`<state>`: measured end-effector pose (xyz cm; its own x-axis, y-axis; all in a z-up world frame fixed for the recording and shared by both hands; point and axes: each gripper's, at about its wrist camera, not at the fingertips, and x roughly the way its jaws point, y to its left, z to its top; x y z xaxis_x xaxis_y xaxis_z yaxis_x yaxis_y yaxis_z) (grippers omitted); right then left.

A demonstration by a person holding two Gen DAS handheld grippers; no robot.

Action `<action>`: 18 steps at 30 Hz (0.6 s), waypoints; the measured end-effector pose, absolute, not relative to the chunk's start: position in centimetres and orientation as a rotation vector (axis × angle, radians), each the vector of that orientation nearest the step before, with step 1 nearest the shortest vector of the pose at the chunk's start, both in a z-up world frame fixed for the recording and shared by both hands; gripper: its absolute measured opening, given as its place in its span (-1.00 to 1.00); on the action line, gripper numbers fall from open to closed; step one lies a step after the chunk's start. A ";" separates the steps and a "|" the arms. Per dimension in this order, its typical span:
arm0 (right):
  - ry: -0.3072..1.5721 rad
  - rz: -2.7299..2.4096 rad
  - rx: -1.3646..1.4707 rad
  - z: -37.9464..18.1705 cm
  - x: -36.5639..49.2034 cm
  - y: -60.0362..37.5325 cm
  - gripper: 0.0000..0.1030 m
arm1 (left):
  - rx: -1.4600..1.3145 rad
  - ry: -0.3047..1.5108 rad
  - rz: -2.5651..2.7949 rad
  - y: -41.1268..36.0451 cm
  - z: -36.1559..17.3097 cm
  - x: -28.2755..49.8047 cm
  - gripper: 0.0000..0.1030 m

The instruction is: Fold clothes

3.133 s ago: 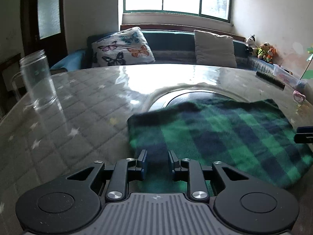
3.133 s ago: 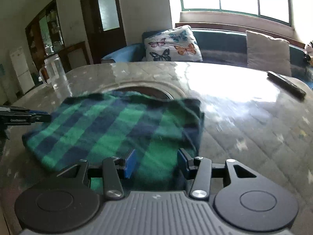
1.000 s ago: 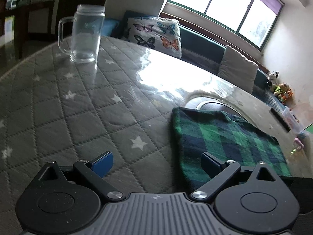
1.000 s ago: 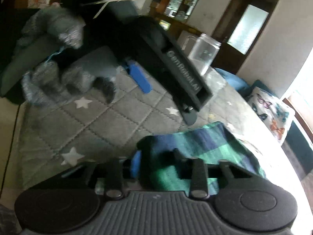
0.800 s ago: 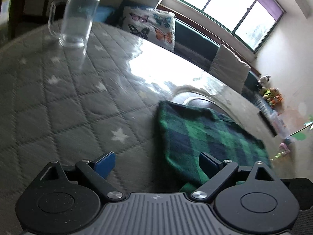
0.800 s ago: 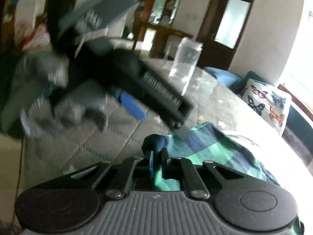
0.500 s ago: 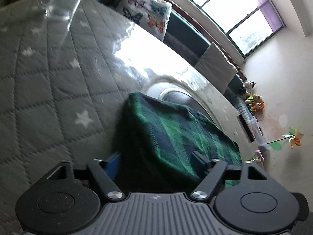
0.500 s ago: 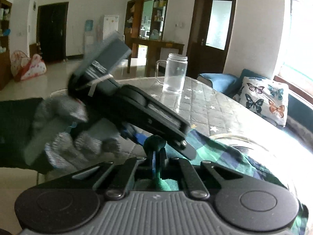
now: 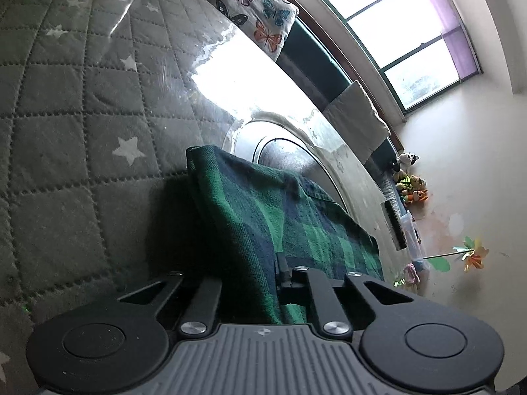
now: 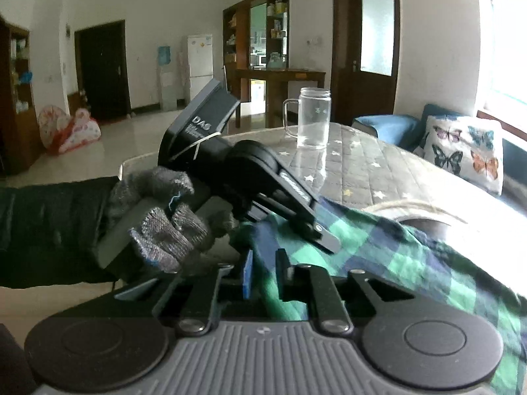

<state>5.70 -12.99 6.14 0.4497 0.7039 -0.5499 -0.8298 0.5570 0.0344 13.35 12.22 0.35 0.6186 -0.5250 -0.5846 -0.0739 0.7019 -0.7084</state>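
Quilted star-print tabletop (image 9: 82,105) by sunlit window (image 9: 395,23) — both fingers pairs grasping plaid cloth (image 9: 263,204).

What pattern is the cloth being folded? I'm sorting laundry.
The cloth is green and navy plaid, clearest in the left wrist view.

One plaid cloth (image 9: 263,210), one glass mug (image 10: 313,118), two cushions (image 9: 260,13) — perhaps several small toys (image 9: 410,184).

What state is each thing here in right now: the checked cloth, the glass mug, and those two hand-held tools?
Green and navy checked cloth: folded, near edge lifted off the table.
Clear glass mug: upright, empty.
Left tool: closing on the cloth.
Right tool: cloth between its pads, jaws opening.
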 end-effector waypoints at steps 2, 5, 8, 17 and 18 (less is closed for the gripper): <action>0.569 0.928 -0.215 6.3 6.8 -14.5 -0.67 | -0.772 0.881 -0.289 12.4 0.5 13.5 -0.78; 0.605 0.833 -0.175 6.1 9.5 -16.4 -0.67 | -0.769 0.872 -0.288 12.2 0.8 13.6 -0.78; 0.631 0.687 -0.188 5.5 13.2 -17.4 -0.67 | -0.757 0.860 -0.290 11.8 1.4 13.5 -0.78; 0.745 0.508 -0.143 2.0 23.3 -16.2 -0.54 | -0.737 0.854 -0.295 11.0 2.7 13.9 -0.78; 0.754 0.503 -0.149 1.7 23.7 -15.9 -0.54 | -0.738 0.856 -0.295 11.0 2.7 14.0 -0.78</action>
<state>23.72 -15.90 1.65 0.6171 0.3827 -0.6875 -0.4874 0.8719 0.0477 13.95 11.02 2.74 0.6346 -0.5138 -0.5773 -0.0493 0.7186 -0.6936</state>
